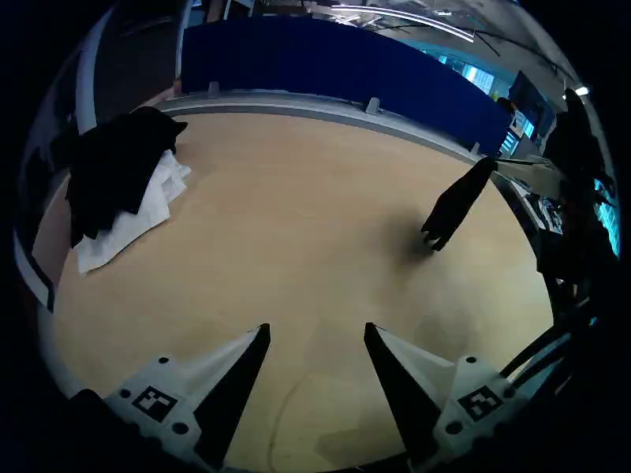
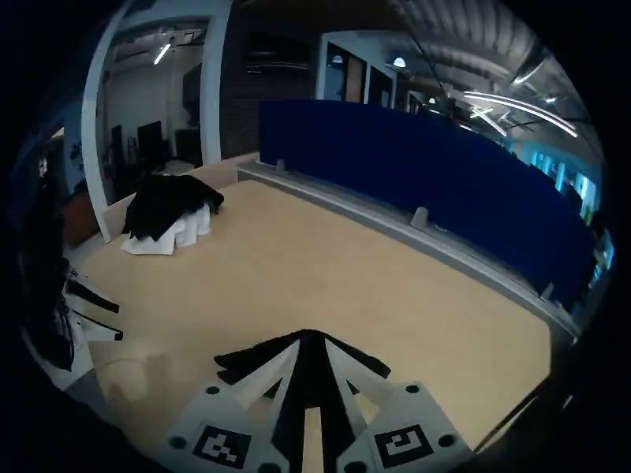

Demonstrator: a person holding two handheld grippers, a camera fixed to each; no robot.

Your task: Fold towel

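Right, I have the pale wooden table (image 1: 315, 236) spread wide under both tools, with the blue partition (image 2: 426, 173) along its far edge and a heap of black and white cloths (image 1: 118, 189) at one far corner. My right gripper (image 2: 309, 340) has its fingers drawn almost together on a fold of the black towel (image 2: 252, 361), which hangs towards the tabletop, well apart from the heap. My left gripper (image 1: 315, 335) stands wide open above bare wood, holding nothing.
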